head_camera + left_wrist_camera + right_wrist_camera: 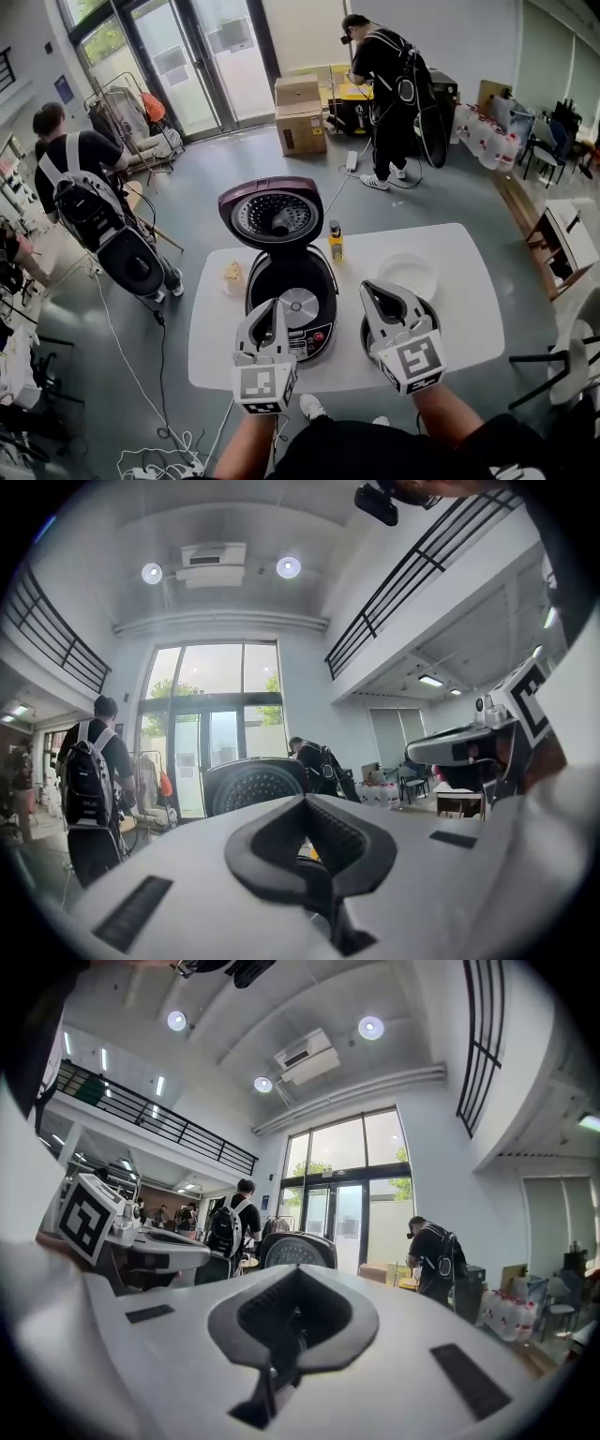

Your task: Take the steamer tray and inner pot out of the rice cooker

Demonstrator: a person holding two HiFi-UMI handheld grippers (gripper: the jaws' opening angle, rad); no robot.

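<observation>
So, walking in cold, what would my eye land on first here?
The open rice cooker at the middle of the white table, its purple lid tipped up and its well empty. Right in front of it the left gripper and the right gripper hang side by side, both shut and holding nothing. A white round tray lies on the table to the cooker's right.

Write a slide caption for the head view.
Left gripper and right gripper shut, empty, above the table; rice cooker open, tray and pot out beside it.
</observation>
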